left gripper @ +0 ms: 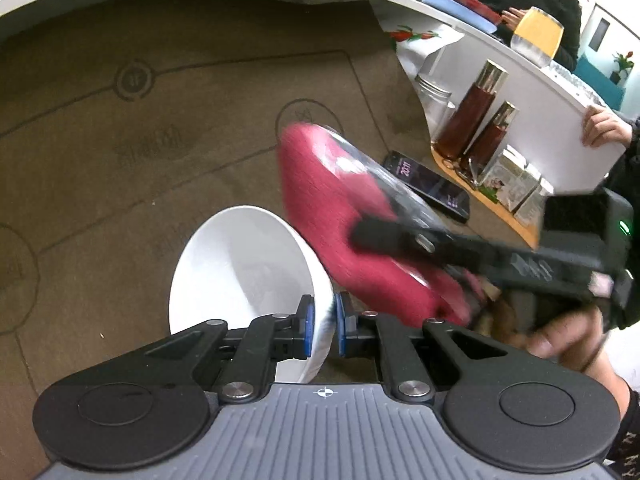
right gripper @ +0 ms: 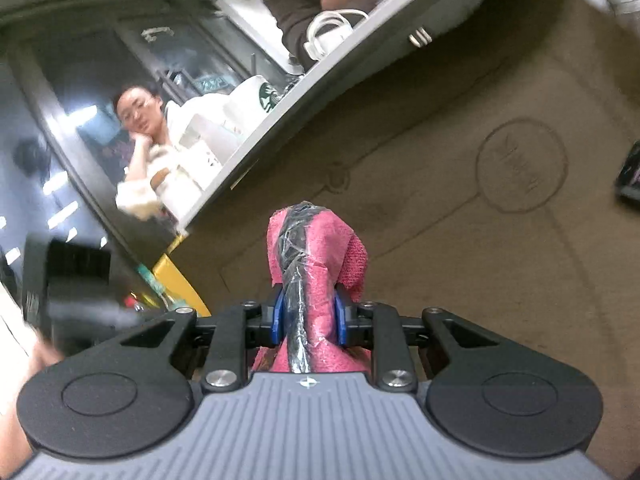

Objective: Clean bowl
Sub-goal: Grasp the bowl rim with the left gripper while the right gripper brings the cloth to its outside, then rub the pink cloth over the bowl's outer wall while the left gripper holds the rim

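In the lower middle of the left wrist view, the left claw (left gripper: 324, 330) is pinched narrow on the rim of the white bowl (left gripper: 244, 276), one blue pad inside the wall and one outside. The bowl is tipped on its side with its mouth facing the upper left of the frame, over the brown mat (left gripper: 160, 120) on the bench. The right claw (right gripper: 308, 318) is closed on a pink cloth pad (right gripper: 320, 240) bound with clear tape, which in the left view sits just right of the bowl, blurred and apart from the inside.

The main risk, as I judge it, is the bowl slipping: it hangs by a thin strip of glazed rim, and a hard push from the pad could lever it out of the pads and drop it onto the mat. A swipe that lands on the outer wall would clean nothing. The phone (left gripper: 428, 186) and the bottles (left gripper: 472, 112) at the right of the frame (near the right hand's path) could be knocked by a wide swing
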A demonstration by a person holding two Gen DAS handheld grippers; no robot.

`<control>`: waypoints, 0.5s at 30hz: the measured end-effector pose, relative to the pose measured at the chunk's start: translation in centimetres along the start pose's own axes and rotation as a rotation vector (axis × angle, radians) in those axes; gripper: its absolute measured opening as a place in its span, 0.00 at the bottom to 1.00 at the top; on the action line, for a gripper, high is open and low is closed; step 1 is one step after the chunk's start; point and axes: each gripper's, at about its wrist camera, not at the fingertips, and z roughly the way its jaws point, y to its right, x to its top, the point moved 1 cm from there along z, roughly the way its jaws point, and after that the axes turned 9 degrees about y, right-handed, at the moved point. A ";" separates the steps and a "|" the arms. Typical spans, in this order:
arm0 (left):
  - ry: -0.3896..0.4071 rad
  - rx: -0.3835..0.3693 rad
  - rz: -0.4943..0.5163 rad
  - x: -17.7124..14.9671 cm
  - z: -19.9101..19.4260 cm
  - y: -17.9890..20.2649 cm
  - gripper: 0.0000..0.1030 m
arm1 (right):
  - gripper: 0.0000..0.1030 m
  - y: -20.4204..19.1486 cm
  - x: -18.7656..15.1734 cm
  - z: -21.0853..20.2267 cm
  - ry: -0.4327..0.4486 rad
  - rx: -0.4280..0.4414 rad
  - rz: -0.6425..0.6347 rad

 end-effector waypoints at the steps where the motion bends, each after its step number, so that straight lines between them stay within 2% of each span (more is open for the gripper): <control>1: 0.003 0.002 0.000 -0.4 -0.2 0.0 0.11 | 0.25 0.3 0.0 0.7 -0.006 -0.003 0.028; 3: -0.002 0.016 0.004 -1.2 -0.4 -0.1 0.10 | 0.25 0.9 -0.2 1.3 -0.019 -0.005 0.046; 6: -0.008 -0.004 -0.023 -2.2 -0.3 -0.5 0.10 | 0.25 1.7 -1.0 2.4 -0.090 -0.087 0.015; 10: -0.006 -0.016 -0.024 -2.7 -0.3 -0.5 0.10 | 0.24 2.3 -1.2 1.8 -0.084 -0.096 0.029; 11: -0.006 -0.015 -0.023 -2.8 -0.3 -0.5 0.10 | 0.24 2.0 -0.9 1.5 -0.072 -0.085 0.032; 13: -0.003 -0.010 -0.019 -2.9 -0.4 -0.6 0.11 | 0.24 0.2 0.4 0.4 -0.024 -0.004 0.043; 15: 0.000 -0.009 -0.025 -3.1 -0.5 -0.7 0.12 | 0.24 -0.9 0.7 0.3 -0.020 0.034 0.043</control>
